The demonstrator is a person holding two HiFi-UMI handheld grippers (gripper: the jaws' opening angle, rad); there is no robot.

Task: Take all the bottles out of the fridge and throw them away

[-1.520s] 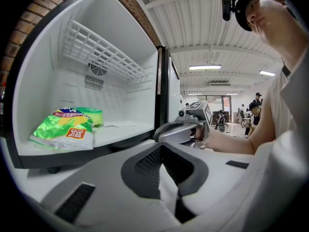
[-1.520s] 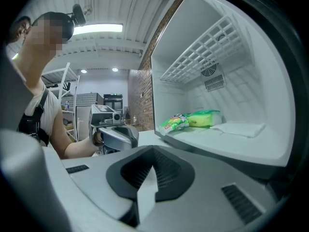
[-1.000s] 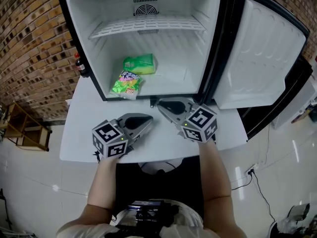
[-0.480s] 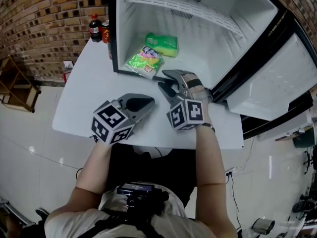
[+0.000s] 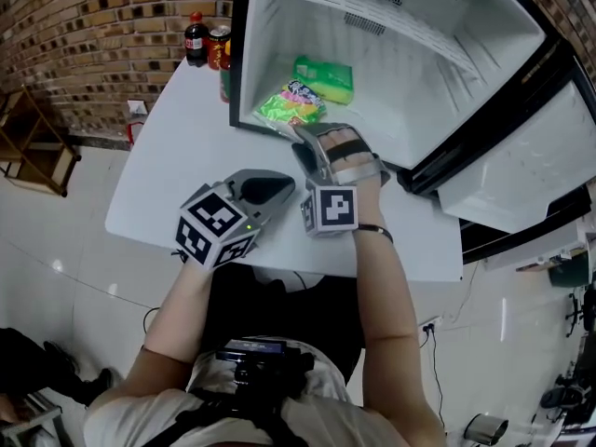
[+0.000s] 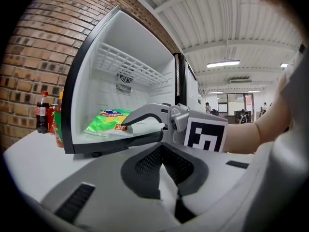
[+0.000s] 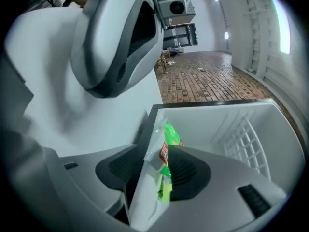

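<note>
Zero bottles in the fridge (image 5: 244, 63); right tool (image 5: 305, 149) just spread its jaws round the snack bag (image 5: 291, 103) edge, left tool (image 5: 276, 191) pinched together empty, so next target's probably the cola bottle (image 5: 195, 39), well left of both on the tabletop (image 5: 177, 156).

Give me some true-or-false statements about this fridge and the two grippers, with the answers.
The fridge door stands open. True.
The cola bottle stands inside the fridge. False: it stands on the table outside, beside a red can.
Two green packets lie in the fridge. True: a snack bag and a green pack.
The right gripper is shut on a bottle. False: its jaws have just been opening and stand apart, with the snack bag's edge between them.
The left gripper reaches into the fridge. False: it is outside, over the table, jaws together.
</note>
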